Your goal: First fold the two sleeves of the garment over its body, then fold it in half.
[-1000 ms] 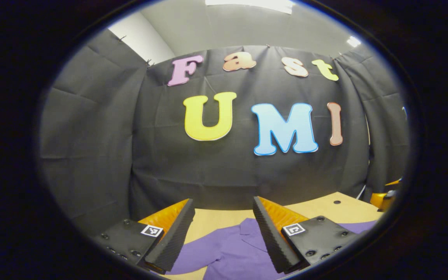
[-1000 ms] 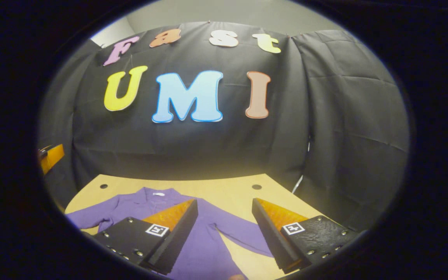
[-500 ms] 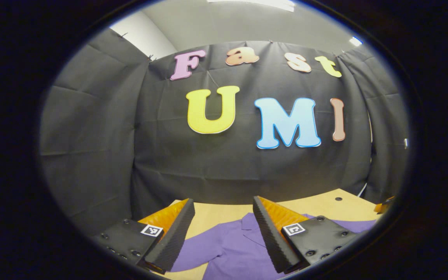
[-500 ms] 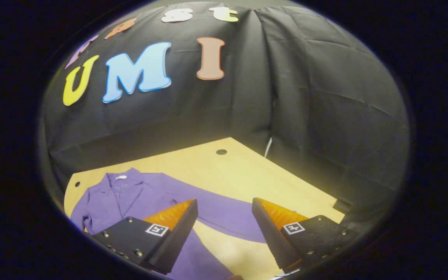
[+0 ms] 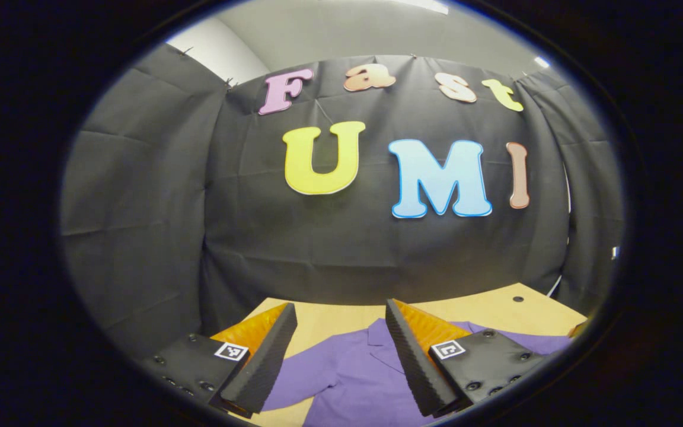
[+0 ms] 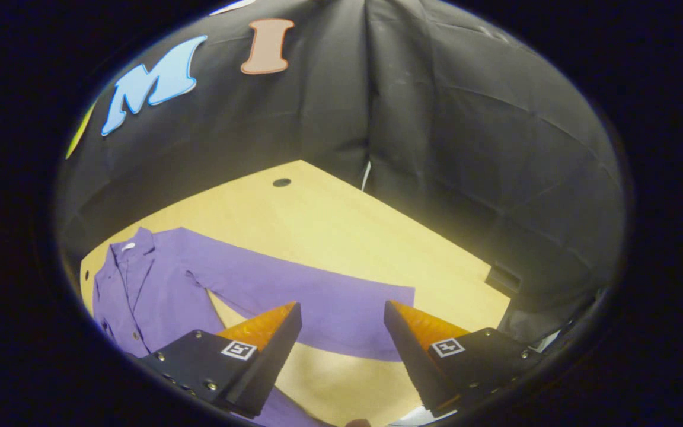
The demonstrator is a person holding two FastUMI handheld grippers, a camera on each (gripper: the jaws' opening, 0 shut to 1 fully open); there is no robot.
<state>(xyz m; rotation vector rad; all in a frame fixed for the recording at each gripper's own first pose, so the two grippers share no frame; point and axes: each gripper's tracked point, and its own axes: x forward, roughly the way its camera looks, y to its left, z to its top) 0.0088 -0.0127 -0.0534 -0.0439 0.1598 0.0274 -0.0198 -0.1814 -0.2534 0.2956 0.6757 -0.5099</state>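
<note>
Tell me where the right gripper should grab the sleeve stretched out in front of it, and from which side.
Grip the sleeve at its cuff end, the straight-cut edge lying just ahead of the open right gripper. Come down from above, since the cloth lies flat on the table with nothing under it to catch. From that outer end the sleeve would probably swing back over the shirt body.

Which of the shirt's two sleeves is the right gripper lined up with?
The sleeve stretched out flat across the table in the right gripper view: its cuff end lies just ahead of the open right gripper. The other sleeve lies by the left gripper.
</note>
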